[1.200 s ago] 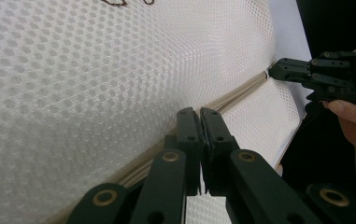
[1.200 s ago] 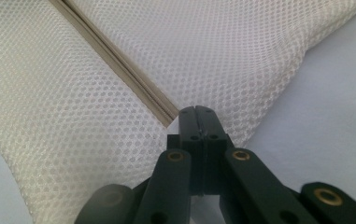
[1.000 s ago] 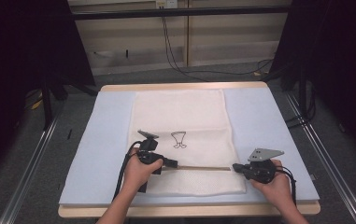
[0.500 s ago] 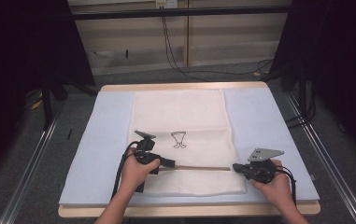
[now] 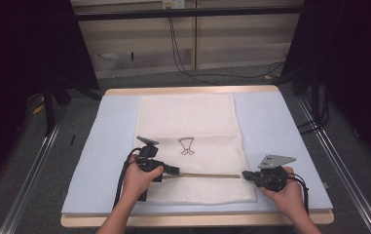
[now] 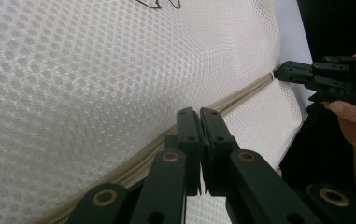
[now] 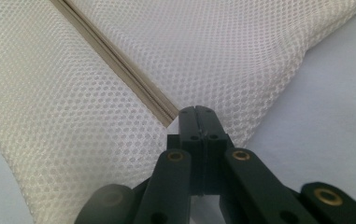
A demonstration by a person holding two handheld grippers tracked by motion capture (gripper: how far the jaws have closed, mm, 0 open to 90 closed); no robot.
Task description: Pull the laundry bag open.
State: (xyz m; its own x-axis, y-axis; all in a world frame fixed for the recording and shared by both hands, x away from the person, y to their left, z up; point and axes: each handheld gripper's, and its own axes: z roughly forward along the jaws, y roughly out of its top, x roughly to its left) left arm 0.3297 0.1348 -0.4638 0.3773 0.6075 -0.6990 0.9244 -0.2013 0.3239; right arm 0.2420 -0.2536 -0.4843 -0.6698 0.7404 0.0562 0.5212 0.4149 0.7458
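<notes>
No readable words, numbers or brand names appear anywhere. The only mark is a small black line drawing (image 5: 187, 146), a funnel-like outline with two loops at its foot, printed near the middle of the white mesh fabric bag (image 5: 193, 122); its lower edge also shows in the left gripper view.

zipper pull (image 6: 199, 142) hidden by tool (left), drawing (image 6: 159, 3) cropped

White mesh cloth bag (image 5: 188, 126) with a beige woven zip (image 6: 241, 95); matt pale-blue pad (image 5: 275, 122); matt black plastic grippers.
</notes>
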